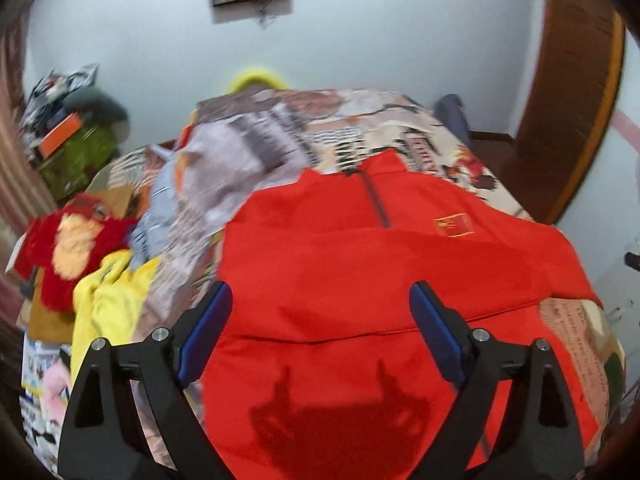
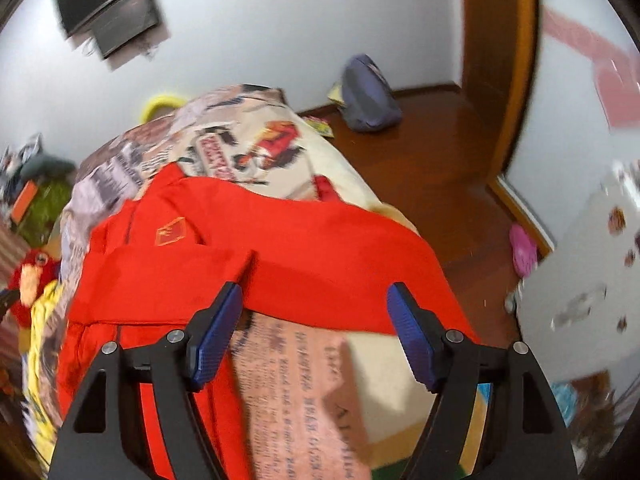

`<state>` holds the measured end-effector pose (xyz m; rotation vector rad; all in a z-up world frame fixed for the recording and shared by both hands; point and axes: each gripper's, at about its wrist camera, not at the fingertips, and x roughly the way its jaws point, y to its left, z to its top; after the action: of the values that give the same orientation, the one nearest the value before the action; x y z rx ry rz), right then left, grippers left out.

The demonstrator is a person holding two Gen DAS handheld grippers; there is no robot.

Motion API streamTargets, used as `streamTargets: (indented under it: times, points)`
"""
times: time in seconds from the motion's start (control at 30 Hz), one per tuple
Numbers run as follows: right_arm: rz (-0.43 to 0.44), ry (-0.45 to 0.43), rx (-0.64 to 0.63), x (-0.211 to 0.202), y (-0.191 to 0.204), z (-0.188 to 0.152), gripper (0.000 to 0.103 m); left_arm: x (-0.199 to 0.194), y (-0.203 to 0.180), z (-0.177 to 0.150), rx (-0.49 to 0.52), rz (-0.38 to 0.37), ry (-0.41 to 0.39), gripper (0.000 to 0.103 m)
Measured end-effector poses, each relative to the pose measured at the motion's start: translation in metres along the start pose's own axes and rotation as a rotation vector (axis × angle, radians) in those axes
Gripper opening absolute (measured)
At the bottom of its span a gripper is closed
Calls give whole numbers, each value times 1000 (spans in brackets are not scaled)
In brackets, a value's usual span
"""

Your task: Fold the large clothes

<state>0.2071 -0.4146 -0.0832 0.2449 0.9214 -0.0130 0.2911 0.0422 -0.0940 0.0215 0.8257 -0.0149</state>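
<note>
A large red zip-neck top (image 1: 360, 264) with a small flag patch lies spread on a bed with a newspaper-print cover (image 1: 320, 128). My left gripper (image 1: 320, 300) is open and empty above the top's lower part, its shadow falling on the cloth. In the right wrist view the red top (image 2: 304, 248) has one sleeve folded across the body. My right gripper (image 2: 314, 300) is open and empty over the sleeve's lower edge and the bare bed cover (image 2: 296, 380).
A yellow cloth (image 1: 108, 296) and a red plush toy (image 1: 68, 248) lie on the bed's left side. A cluttered shelf (image 1: 60, 120) stands at far left. A wooden floor (image 2: 440, 176), a grey bag (image 2: 368, 96), a door frame (image 2: 496, 60) and a white cabinet (image 2: 580, 280) are to the right.
</note>
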Motion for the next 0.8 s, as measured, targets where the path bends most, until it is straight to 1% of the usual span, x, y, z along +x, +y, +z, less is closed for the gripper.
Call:
streamTargets:
  times: [0.1,0.23,0.3,0.43,0.53,0.6,0.73,0.8]
  points:
    - [5,63,99,17,-33,-10,72,12,-32,3,43,-35,9,90]
    - [47,155,255,44,-72,-25,72,28,-58,-3,73,-70,36,90]
    - [71,195,342,59,-91,-33,72,39,-68,-7,78,-83,59,90]
    - [93,240,477,78,-114,-41,72,62,-77,-15,68,-104,115,90]
    - [150,261,559,93,-126,-45,72,77,-80,-21,64,-100,144,90]
    - [161,261,606,102,-130,-47,74,83,-79,-24,62,-97,154,90]
    - [122,214,648,112,-134,-44,73,94,-78,-28,53,-93,174,90]
    - [64,181,660,116,-138,-41,68,99,-76,-29,48,-90,183,90]
